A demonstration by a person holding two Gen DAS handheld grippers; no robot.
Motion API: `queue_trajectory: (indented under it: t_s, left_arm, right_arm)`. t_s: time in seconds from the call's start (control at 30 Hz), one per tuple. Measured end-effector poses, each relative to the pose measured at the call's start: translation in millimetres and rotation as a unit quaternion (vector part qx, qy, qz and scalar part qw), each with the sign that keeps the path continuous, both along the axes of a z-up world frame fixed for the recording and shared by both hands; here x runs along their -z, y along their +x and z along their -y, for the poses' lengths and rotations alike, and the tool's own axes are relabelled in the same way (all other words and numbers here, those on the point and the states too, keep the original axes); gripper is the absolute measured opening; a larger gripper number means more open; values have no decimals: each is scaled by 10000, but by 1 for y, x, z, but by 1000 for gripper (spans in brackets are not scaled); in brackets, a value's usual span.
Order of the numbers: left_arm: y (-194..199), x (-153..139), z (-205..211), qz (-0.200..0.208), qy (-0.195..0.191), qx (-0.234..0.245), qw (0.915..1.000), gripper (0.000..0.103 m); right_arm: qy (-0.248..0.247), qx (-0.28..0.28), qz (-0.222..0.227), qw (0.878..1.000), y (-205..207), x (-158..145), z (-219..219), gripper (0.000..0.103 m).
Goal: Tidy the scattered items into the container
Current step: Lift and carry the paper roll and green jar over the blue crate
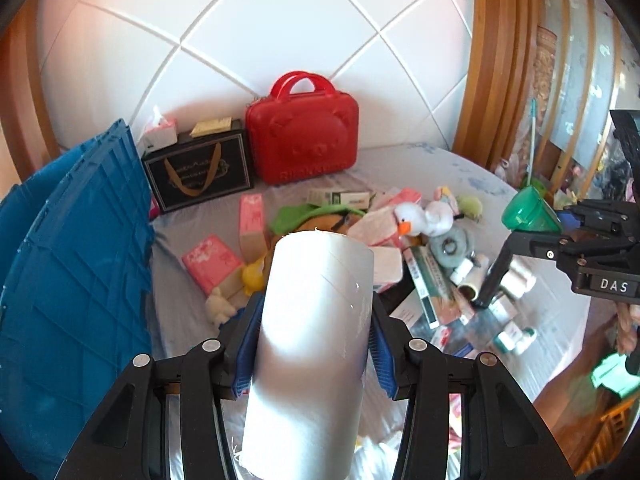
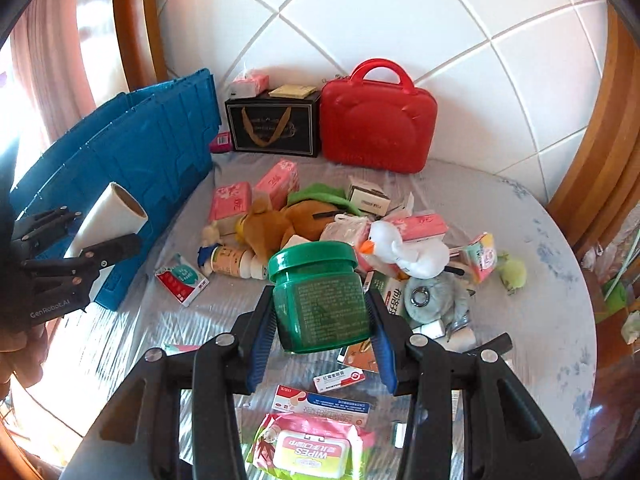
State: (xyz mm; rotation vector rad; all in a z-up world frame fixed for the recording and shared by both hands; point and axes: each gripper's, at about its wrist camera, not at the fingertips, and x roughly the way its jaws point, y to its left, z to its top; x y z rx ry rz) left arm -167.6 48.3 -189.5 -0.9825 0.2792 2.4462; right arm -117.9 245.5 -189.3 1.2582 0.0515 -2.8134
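A red case (image 2: 378, 120) was stood against the white padded headboard, and places are given from it. Just left of it a black gift box (image 2: 274, 124) was seen, and further left a blue crate (image 2: 132, 160) with raised flaps. In front of the case, on the bed (image 2: 520, 300), tissue packs, medicine boxes, a brown plush toy (image 2: 288, 222) and a white toy duck (image 2: 404, 250) were scattered in a heap. The left tool (image 1: 316, 344) was closed on a white roll (image 1: 312, 356), held in front of the crate, left of the case. The right tool (image 2: 322, 320) was clamped on a green jar (image 2: 320, 296), held above the heap.
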Motion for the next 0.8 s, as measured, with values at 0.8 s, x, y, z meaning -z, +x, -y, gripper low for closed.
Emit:
queue_trajectory:
  t_s: [0.8]
  left_arm:
    - [25, -87, -11, -749, 184, 226, 9968, 47]
  right_arm:
    - [74, 326, -758, 9966, 48, -86, -18, 42]
